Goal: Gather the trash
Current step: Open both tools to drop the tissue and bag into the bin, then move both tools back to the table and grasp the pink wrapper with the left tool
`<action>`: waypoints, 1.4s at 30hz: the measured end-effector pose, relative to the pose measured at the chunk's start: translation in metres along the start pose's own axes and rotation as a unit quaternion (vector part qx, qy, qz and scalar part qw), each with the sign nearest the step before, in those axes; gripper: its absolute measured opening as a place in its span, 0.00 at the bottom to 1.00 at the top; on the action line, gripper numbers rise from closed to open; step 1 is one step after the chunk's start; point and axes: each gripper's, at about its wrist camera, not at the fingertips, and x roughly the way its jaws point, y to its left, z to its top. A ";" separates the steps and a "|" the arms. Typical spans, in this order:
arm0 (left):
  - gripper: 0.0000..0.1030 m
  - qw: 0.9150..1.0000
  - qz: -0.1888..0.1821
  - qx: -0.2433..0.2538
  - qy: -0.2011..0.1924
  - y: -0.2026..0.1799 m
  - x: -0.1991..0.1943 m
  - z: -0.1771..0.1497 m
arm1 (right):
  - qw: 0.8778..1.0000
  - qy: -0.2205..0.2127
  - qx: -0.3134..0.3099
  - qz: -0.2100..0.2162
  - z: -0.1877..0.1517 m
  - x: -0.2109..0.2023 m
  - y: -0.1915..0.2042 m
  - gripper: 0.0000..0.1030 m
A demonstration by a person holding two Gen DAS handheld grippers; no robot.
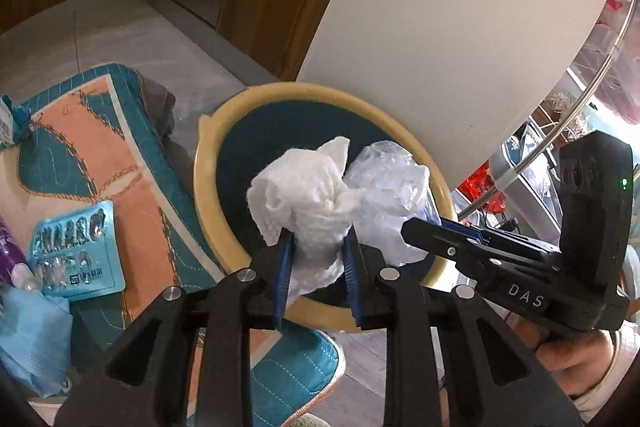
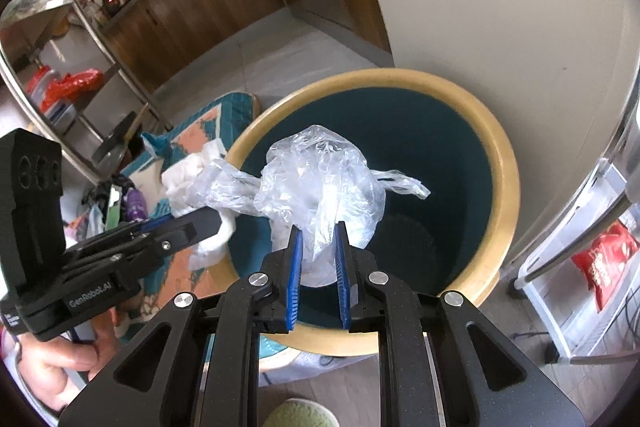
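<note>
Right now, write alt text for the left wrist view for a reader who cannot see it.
The left gripper holds a crumpled white paper towel above a round bin with a tan rim and dark inside. The right gripper reaches in from the right with a clear plastic bag. A blister pack lies on a patterned rug.

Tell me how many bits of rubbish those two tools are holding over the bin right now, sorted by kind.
Crumpled white paper towel, held by the left tool: 1
Crumpled clear plastic bag, held by the right tool: 1
Total: 2, both held above the open dustbin.
</note>
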 end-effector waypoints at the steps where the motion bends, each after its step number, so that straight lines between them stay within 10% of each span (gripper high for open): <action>1: 0.25 1.000 0.001 0.001 0.001 0.000 0.000 0.000 | 1.000 0.004 -0.002 -0.001 0.000 0.002 0.001 0.18; 9: 0.47 1.000 0.000 0.010 -0.001 -0.003 -0.004 -0.002 | 1.000 0.011 0.011 -0.004 0.000 0.006 -0.007 0.43; 17: 0.54 1.000 0.012 0.000 -0.025 0.009 -0.032 -0.008 | 0.999 -0.007 0.031 -0.003 0.002 0.000 -0.011 0.48; 22: 0.80 0.997 0.039 0.006 -0.063 0.013 -0.066 -0.013 | 0.999 -0.016 0.028 0.001 0.004 -0.005 -0.006 0.55; 42: 0.89 0.978 0.154 -0.061 -0.124 0.097 -0.207 -0.059 | 0.995 -0.023 -0.074 0.055 0.005 -0.005 0.084 0.69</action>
